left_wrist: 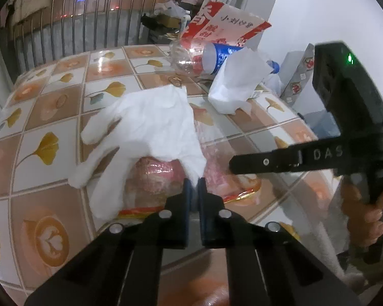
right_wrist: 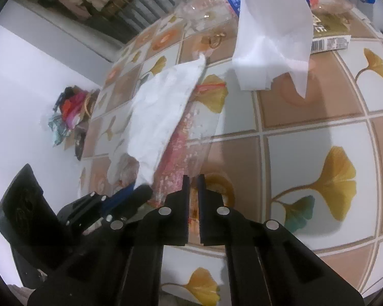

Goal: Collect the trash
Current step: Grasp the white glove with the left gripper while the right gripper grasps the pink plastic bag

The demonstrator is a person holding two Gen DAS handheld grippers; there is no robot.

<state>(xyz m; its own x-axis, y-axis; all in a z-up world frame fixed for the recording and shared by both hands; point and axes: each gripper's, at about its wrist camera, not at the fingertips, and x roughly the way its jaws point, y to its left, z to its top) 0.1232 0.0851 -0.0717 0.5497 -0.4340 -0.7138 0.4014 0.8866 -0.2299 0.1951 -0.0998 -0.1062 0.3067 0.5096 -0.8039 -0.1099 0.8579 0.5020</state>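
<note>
The left gripper [left_wrist: 196,182] had its jaws pressed nearly together, pinching the near edge of a clear plastic wrapper [left_wrist: 153,181] printed in pink with an orange-yellow sealed strip. The right gripper [right_wrist: 193,178] was likewise pinched on the same wrapper [right_wrist: 181,153], at an edge beside the other. In the left wrist view its black body came in from the right, held in a person's hand [left_wrist: 372,211].

The wrapper lay flat on the tiled table [left_wrist: 51,107], patterned with ginkgo leaves and coffee cups. In the right wrist view its long axis ran away from the tongs, up toward the far side of the table, ending near a red-and-orange strip. A crumpled white tissue [left_wrist: 145,132] lay draped over its far and left part.

Farther back, a second white tissue [left_wrist: 238,86] rested against a clear plastic bottle [left_wrist: 199,56] lying on its side with a blue label and blue cap. A flat barcoded package [right_wrist: 329,42] lay under them. Behind the bottle stood a red-and-white printed bag [left_wrist: 224,25]. A metal railing [left_wrist: 89,20] ran beyond the table.
</note>
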